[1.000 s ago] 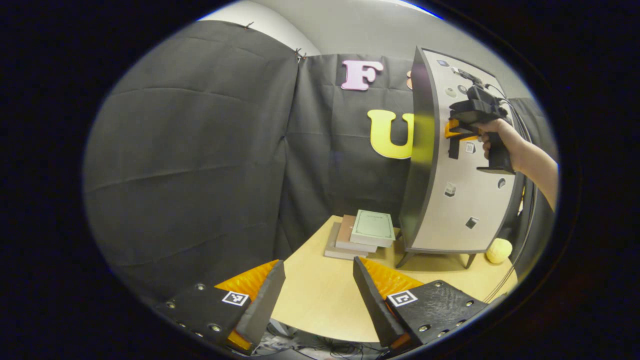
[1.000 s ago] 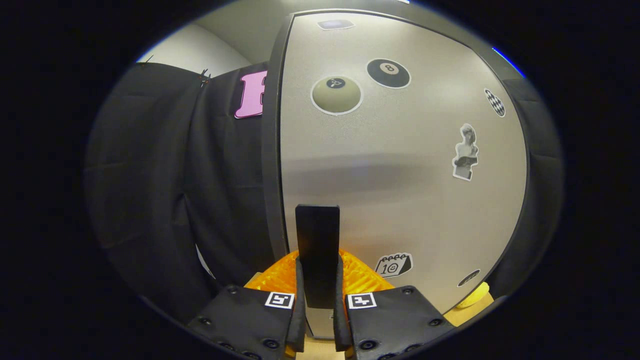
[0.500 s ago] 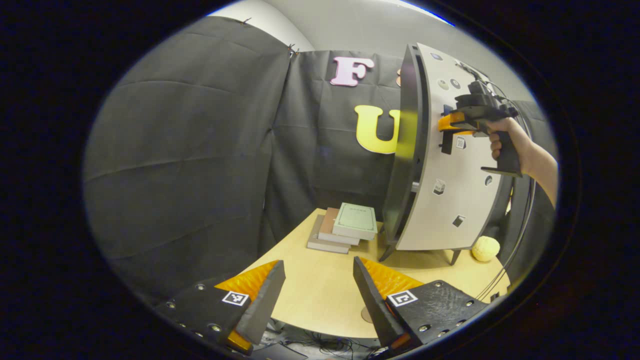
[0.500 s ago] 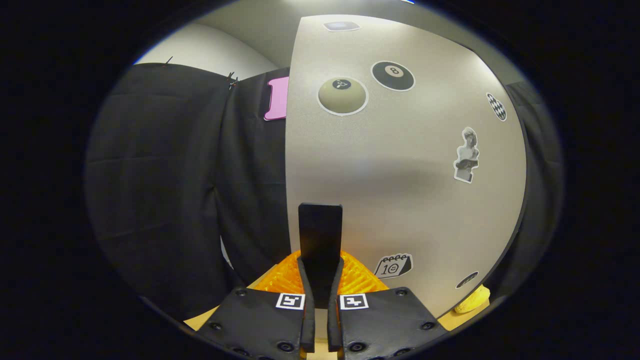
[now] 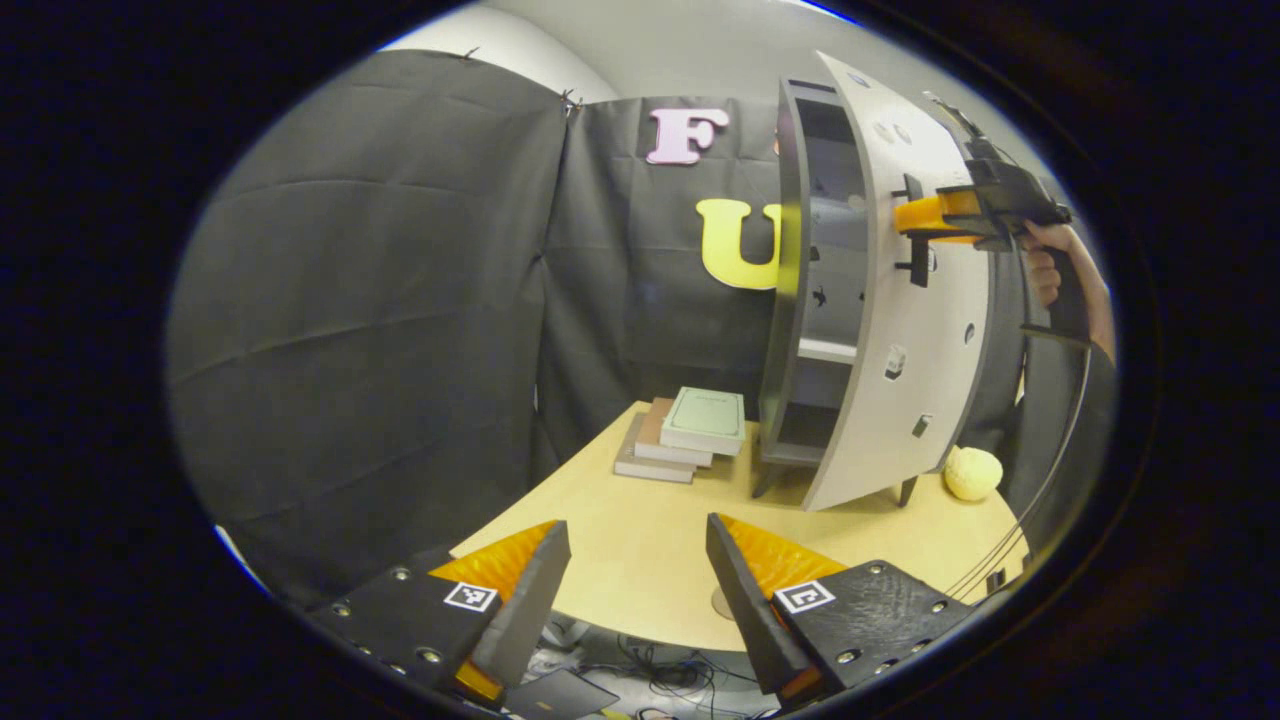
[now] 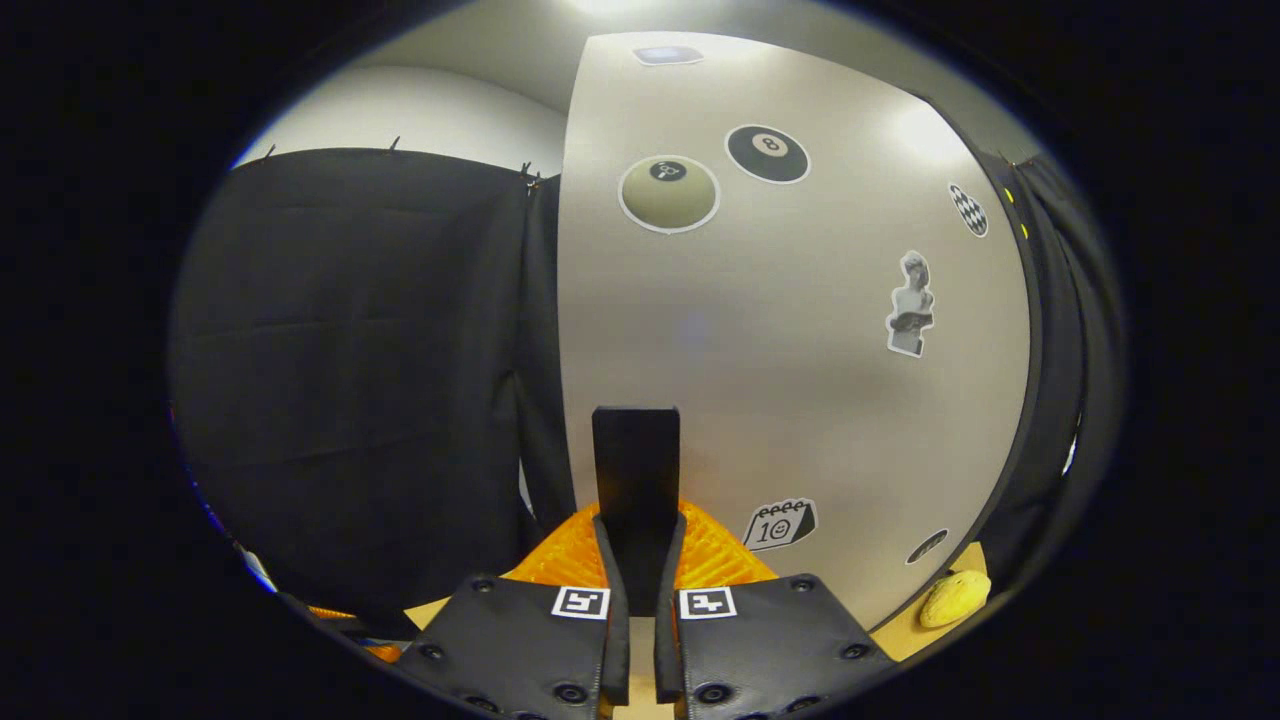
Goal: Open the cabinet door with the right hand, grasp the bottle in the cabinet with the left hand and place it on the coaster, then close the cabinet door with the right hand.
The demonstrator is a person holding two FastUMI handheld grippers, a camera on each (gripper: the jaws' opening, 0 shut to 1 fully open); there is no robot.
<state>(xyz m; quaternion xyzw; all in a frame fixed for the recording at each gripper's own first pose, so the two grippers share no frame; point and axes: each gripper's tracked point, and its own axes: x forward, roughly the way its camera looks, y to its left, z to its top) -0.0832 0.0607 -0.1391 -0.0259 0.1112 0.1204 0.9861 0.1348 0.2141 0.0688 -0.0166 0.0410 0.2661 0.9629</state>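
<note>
The grey cabinet [image 5: 800,300] stands at the back of the wooden table [image 5: 620,560], and its sticker-covered door [image 5: 900,340] hangs partly open. Dark shelves [image 5: 825,350] show inside. In the left gripper view a hand holds my right gripper [image 5: 915,225] against the door's black handle. In the right gripper view my right gripper [image 6: 636,565] is shut on that upright handle [image 6: 636,470], with the door [image 6: 800,350] close ahead. My left gripper [image 5: 635,590] hovers open over the table's near edge. A small round coaster [image 5: 720,603] peeks out beside its right finger.
A stack of books [image 5: 685,440] lies on the table left of the cabinet. A yellow ball [image 5: 972,472] rests by the cabinet's right foot and also appears as a yellow ball [image 6: 955,598] low in the right gripper view. Cables lie on the floor below the table edge.
The door has swung outward with my right gripper on its handle, exposing the cabinet's shelves. My left gripper stays open and has shifted slightly.
</note>
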